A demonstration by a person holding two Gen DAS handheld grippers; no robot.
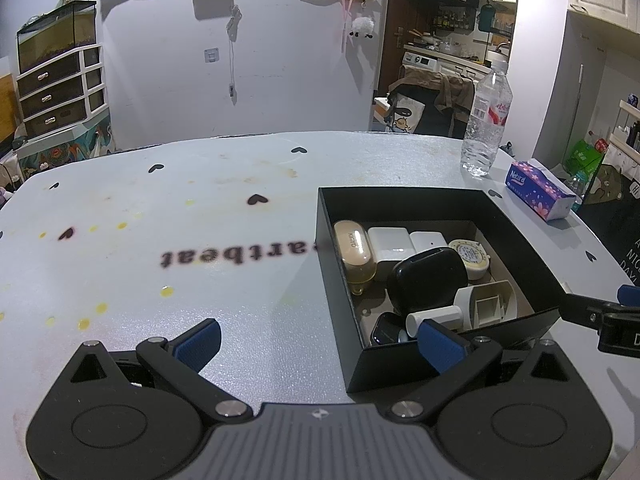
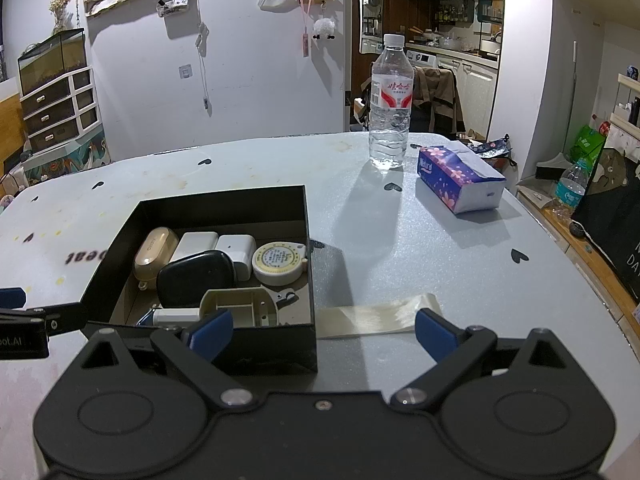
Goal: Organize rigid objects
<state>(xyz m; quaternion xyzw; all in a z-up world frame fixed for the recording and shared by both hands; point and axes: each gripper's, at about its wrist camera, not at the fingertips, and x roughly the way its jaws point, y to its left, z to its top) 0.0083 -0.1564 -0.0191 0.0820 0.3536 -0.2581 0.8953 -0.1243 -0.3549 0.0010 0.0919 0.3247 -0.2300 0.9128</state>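
Heart-printed table (image 2: 400, 248) carries, at ten o'clock in our right view, the black box (image 2: 308, 240) already holding the small cases. Left gripper (image 1: 320, 342) and right gripper (image 2: 324, 330) both hover spread and empty. We judge sorting nearly complete; next, withdraw or seek strays.

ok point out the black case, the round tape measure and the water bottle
black case (image 2: 196, 278), right wrist view, middle of its glossy lid
round tape measure (image 2: 279, 263), right wrist view, centre of its printed face
water bottle (image 2: 391, 94), right wrist view, on its red and white label
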